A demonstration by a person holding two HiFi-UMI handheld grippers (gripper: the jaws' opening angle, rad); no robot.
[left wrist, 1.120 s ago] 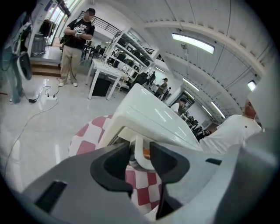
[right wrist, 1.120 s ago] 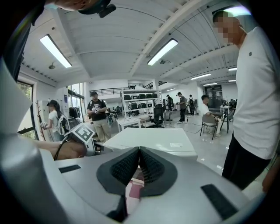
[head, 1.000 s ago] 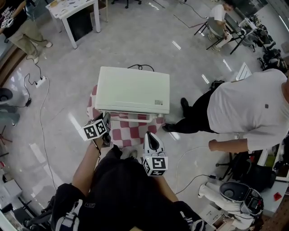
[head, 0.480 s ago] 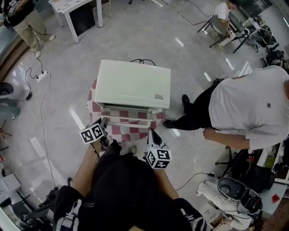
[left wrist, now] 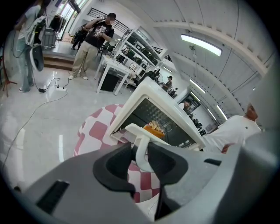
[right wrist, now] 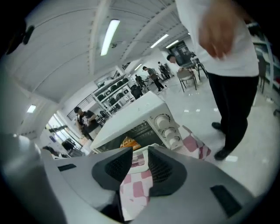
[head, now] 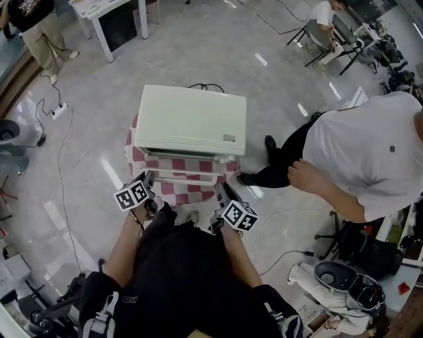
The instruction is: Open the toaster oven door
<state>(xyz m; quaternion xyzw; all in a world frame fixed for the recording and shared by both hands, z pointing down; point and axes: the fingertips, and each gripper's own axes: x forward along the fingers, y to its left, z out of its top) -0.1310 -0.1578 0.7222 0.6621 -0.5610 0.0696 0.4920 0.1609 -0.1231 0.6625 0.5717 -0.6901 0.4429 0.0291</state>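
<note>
A white toaster oven [head: 190,122] stands on a small round table with a red-and-white checked cloth [head: 173,193]. Its glass door [left wrist: 164,127] hangs part-way open, and an orange piece of food [left wrist: 154,128] shows inside. My left gripper [head: 149,181] is at the door's left end, shut on the white door handle [left wrist: 139,146], which sits between its pads. My right gripper [head: 222,189] hovers just in front of the handle's right end. Its jaws [right wrist: 140,162] are opening with nothing between them. The oven's knobs [right wrist: 168,127] show in the right gripper view.
A person in a white shirt [head: 360,155] stands close on the right of the table, one hand [head: 299,177] reaching in. Cables [head: 63,152] run over the shiny floor at left. A white desk [head: 99,13] and other people are far behind.
The oven door has swung a little further out with my left gripper on its handle. My right gripper has shifted slightly right and turned. The bystander's arm has moved toward the table.
</note>
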